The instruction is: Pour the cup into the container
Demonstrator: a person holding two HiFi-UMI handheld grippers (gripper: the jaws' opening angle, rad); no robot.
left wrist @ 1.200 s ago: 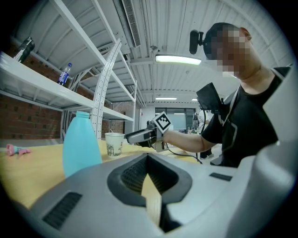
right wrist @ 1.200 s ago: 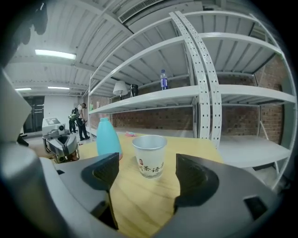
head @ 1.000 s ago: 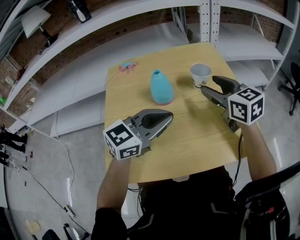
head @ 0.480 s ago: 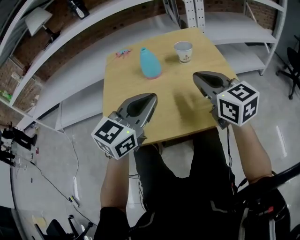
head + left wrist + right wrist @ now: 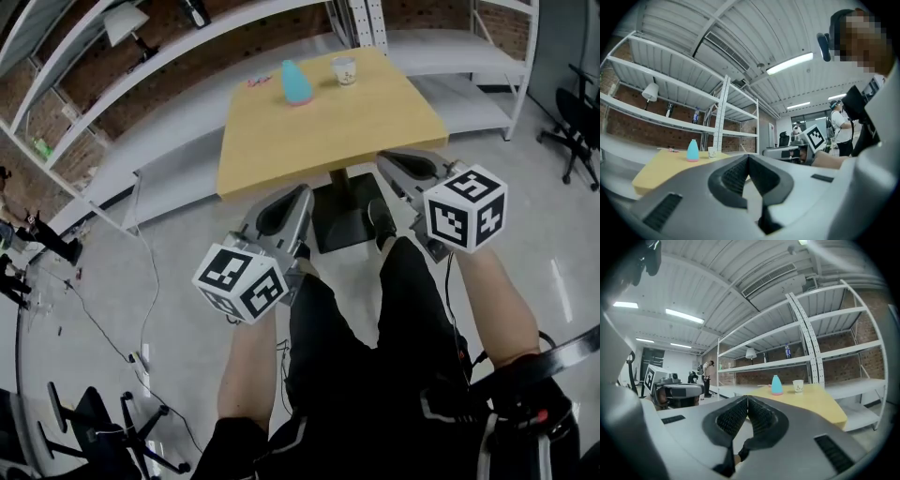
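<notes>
On the far table (image 5: 328, 127), tiny cup (image 5: 344, 69), contents indiscernible.

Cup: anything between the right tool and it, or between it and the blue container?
Nothing visible. The right tool, shut and empty, is off the near edge of the table; only bare tabletop lies between it and the cup. The cup stands beside the blue container, apart, with an open gap.
</notes>
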